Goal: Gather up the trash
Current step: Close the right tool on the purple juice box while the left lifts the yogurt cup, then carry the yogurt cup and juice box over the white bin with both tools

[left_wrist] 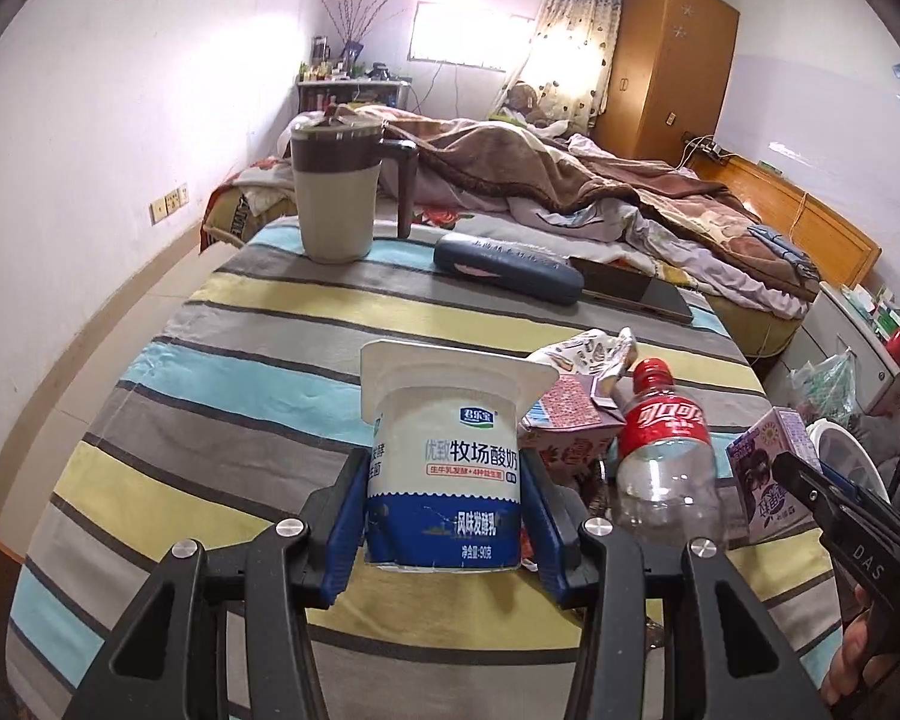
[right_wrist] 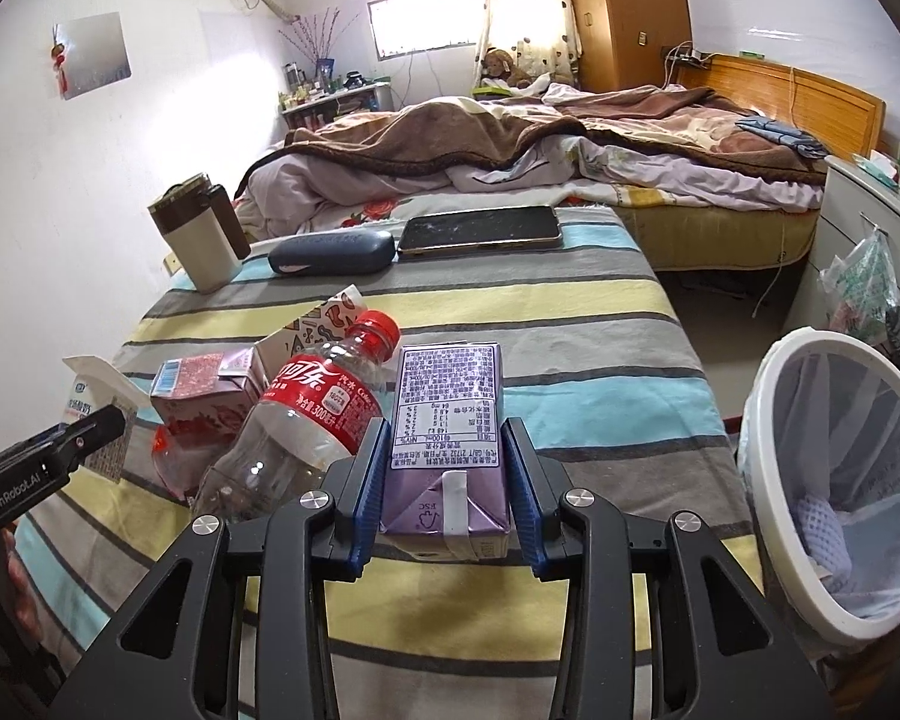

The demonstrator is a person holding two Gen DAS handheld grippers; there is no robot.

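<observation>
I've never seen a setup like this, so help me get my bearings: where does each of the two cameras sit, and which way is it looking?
Left wrist view: sits on the left tongs, looking along them over the striped table toward the bed; they grip a yogurt cup. The right tongs show at the right edge.
Right wrist view: sits on the right tongs, facing the same way; they grip a purple carton, with a white bin at right. The left tongs show at the left edge.
Shared: cola bottle, pink carton, mug, phone.

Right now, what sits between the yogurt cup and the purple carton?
Between the yogurt cup and the purple carton, the right wrist view shows a pink carton and an empty Coca-Cola bottle lying tilted.
</observation>
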